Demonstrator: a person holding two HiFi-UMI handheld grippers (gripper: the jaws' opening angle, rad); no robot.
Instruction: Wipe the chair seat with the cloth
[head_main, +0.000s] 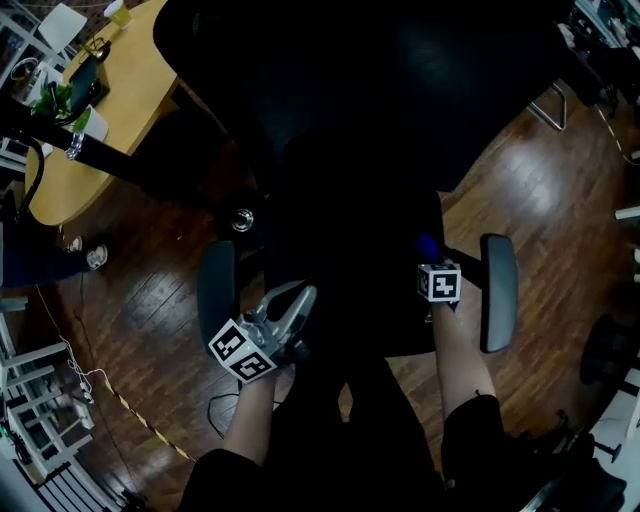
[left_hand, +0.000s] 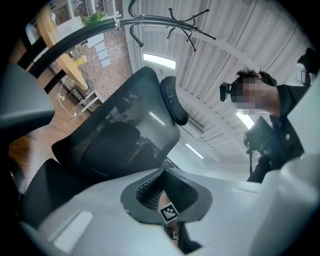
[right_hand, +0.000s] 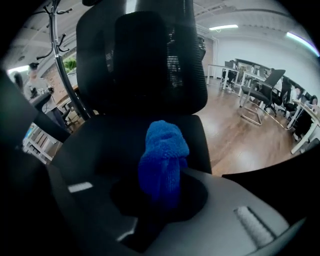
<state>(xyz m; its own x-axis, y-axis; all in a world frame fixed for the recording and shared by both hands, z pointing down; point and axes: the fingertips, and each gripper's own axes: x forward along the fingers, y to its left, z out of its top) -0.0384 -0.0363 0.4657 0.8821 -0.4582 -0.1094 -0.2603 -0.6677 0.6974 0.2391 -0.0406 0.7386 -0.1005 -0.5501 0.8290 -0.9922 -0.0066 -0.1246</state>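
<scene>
Blue fluffy cloth (right_hand: 162, 155) is pinched in the right gripper (right_hand: 165, 192), just above the black padded chair seat (right_hand: 110, 142). The left gripper (left_hand: 165, 197) is closed on nothing, near the seat's left edge. Best is probably to press the cloth flat and sweep in overlapping strokes.
</scene>
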